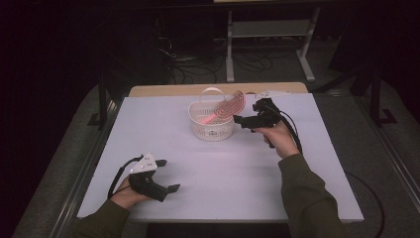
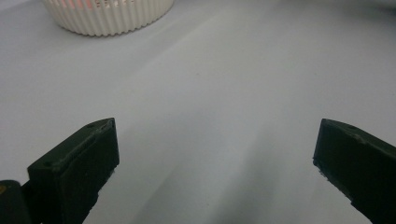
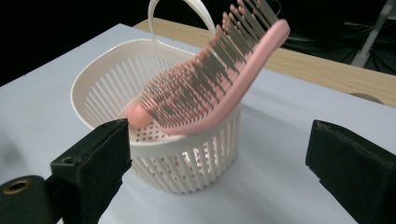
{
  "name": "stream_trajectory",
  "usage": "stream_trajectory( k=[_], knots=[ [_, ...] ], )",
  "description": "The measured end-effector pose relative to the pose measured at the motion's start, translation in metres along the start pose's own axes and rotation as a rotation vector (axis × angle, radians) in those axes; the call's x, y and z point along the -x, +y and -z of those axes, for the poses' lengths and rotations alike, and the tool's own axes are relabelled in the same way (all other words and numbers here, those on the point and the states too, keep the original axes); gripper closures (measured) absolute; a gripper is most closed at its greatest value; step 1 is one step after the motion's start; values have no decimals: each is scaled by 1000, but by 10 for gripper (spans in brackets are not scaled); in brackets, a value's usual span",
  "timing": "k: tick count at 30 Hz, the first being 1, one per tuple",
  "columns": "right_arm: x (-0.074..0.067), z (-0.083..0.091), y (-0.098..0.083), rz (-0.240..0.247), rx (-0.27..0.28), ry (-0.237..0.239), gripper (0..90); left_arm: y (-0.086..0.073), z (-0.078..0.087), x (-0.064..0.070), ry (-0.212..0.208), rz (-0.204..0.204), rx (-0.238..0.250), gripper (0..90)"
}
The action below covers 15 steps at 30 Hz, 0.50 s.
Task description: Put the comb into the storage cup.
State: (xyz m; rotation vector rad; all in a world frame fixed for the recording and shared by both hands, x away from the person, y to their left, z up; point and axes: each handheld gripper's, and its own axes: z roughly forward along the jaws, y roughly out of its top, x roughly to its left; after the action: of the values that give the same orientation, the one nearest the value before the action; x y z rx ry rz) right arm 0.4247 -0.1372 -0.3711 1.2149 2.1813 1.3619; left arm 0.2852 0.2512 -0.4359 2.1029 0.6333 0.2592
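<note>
A white slatted basket (image 1: 210, 128) with a loop handle stands at the back middle of the white table (image 1: 237, 168). A pink hairbrush (image 1: 229, 107) leans in it, handle down inside and head sticking up over the right rim. My right gripper (image 1: 246, 113) hovers just right of the basket, open, jaws facing it. In the right gripper view the brush (image 3: 243, 79) and basket (image 3: 93, 79) sit close ahead of the open gripper (image 3: 219, 140), which holds nothing. My left gripper (image 1: 168, 175) rests open near the front left. Its own view shows the gripper (image 2: 215, 163) over bare table and the basket's base (image 2: 107, 18) far off.
A strip of bare wooden tabletop (image 1: 168, 90) runs along the back edge, with a small white object (image 1: 272, 92) on it behind the right gripper. Beyond the table lie dark floor, cables and a metal stand (image 1: 230, 54).
</note>
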Motion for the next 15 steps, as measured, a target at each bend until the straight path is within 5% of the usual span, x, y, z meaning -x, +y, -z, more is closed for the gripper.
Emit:
stream_trajectory(
  k=[15],
  knots=[
    [1,16,-26,12,-25,-19,47,-1,0,-5,28,-2,15,2]
  ],
)
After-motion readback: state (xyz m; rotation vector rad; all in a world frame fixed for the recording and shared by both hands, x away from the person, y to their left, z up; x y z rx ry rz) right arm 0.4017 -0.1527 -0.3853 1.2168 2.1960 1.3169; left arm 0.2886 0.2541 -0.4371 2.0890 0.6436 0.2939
